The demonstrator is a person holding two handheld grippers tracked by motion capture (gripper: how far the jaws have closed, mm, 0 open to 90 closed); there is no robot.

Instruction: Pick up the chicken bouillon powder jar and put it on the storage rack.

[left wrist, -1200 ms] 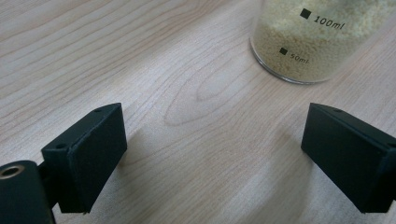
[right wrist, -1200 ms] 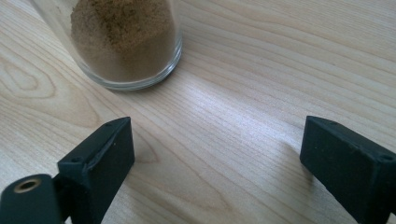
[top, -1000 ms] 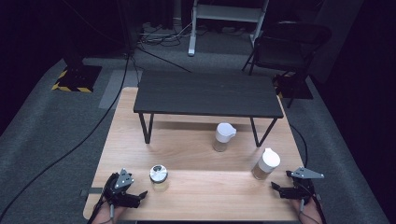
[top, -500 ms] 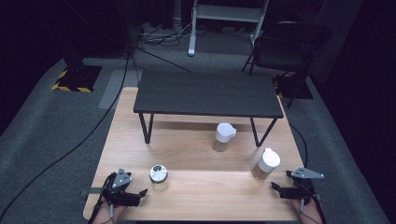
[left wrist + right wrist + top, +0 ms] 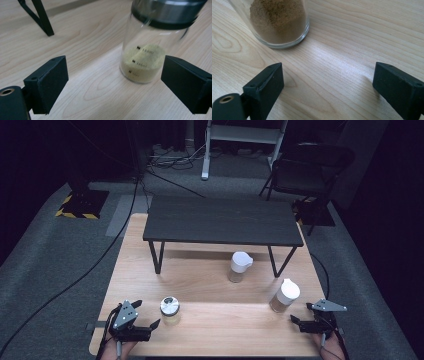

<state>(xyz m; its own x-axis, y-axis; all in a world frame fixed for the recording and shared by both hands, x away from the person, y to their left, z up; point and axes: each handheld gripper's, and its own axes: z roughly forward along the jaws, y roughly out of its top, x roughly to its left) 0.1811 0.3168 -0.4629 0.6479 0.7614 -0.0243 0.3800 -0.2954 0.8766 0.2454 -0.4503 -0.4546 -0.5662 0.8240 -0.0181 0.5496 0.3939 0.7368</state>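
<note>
Nothing has shifted since the earlier frames: both our grippers sit at the near edge as before.

Our left gripper (image 5: pixel 145 322) lies low at the near-left corner of the wooden table (image 5: pixel 220 330), jaws apart, just beside the metal-lidded jar (image 5: pixel 170 309) of yellow powder, which stands upright between them ahead in the left gripper view. Our right gripper (image 5: pixel 300 320) rests at the near-right edge, jaws wide apart and empty, near the white-lidded jar (image 5: pixel 284 295) of brown powder.
</note>
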